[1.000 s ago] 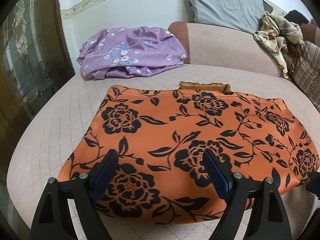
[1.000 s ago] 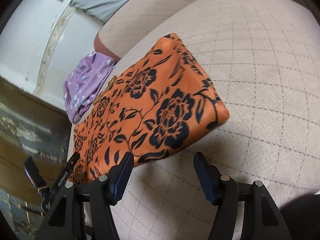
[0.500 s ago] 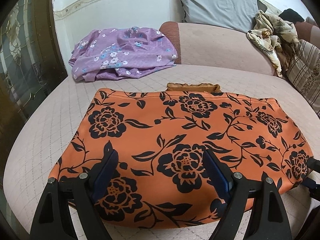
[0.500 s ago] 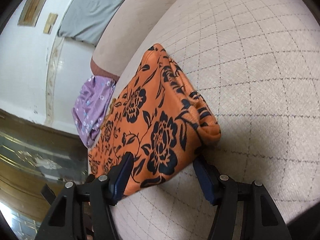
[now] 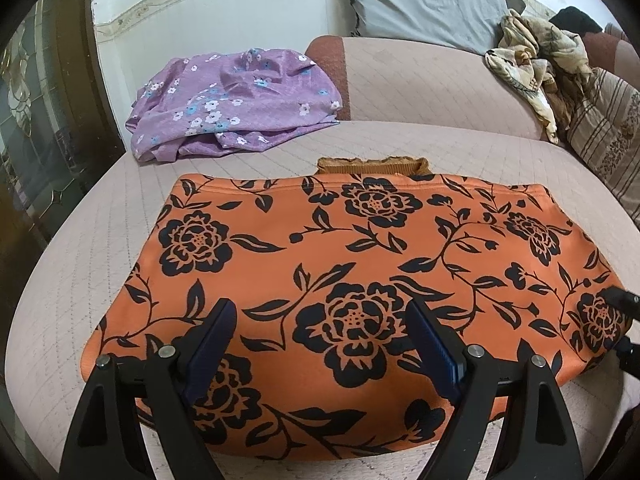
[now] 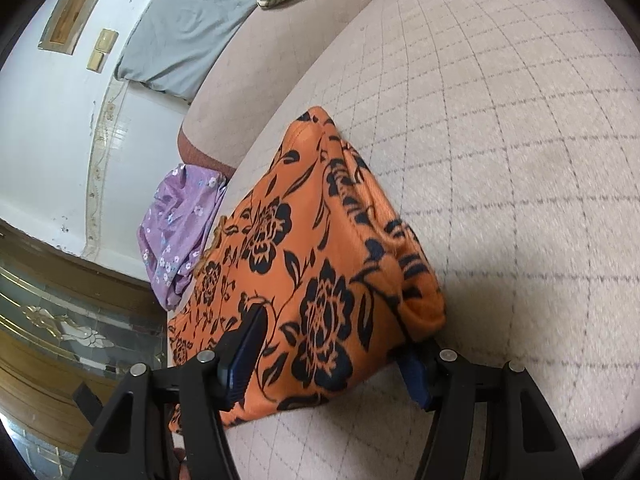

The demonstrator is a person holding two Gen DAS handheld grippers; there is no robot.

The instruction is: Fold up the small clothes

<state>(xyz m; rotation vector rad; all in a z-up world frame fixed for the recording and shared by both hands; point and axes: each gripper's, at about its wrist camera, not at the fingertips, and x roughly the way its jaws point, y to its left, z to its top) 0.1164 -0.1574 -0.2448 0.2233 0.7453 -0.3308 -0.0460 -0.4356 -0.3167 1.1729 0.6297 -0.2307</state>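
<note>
On a quilted pink sofa seat (image 5: 400, 144), an orange garment with black flowers (image 5: 360, 256) is lying folded flat. The left gripper (image 5: 320, 340) is hovering over the garment's near edge, jaws spread wide with cloth below them, gripping nothing. The right gripper (image 6: 332, 354) is straddling the garment's right corner, jaws partly open with the folded corner sitting between them; whether the pads are pressing the cloth cannot be told. The left view is showing a crumpled purple floral cloth (image 5: 236, 104) behind the garment; the right view is showing the garment's stacked side layers
</note>
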